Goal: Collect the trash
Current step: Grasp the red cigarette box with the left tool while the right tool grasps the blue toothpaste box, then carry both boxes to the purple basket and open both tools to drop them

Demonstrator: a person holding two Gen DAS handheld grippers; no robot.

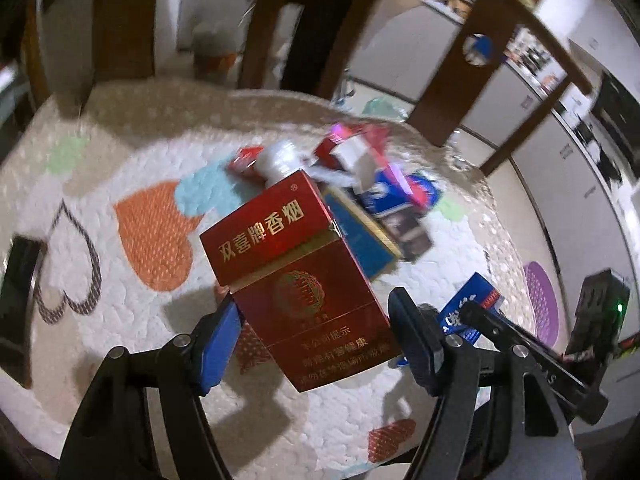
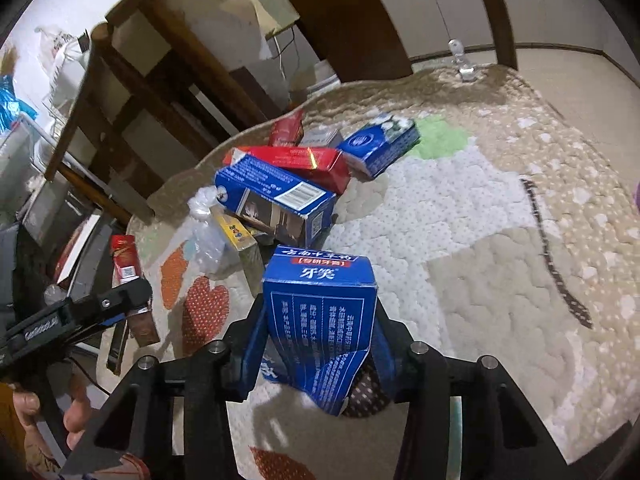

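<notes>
Over a quilted heart-print mat (image 1: 120, 152), the left gripper (image 1: 316, 332) clamps a red cigarette carton (image 1: 296, 272), lifted and tilted, its lower corner cut off behind the right pad. The carton hides much of the trash pile (image 1: 360, 184) behind it, which is blurred. The right gripper (image 2: 320, 344) squeezes a blue toothpaste box (image 2: 320, 312), dented at its near end. Beyond it lie more boxes (image 2: 280, 192) and a crumpled clear wrapper (image 2: 208, 236), partly under dark wooden chair legs (image 2: 120, 120).

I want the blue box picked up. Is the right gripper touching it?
Touching. The right wrist view shows the right gripper with both pads pressed against the blue box.
</notes>
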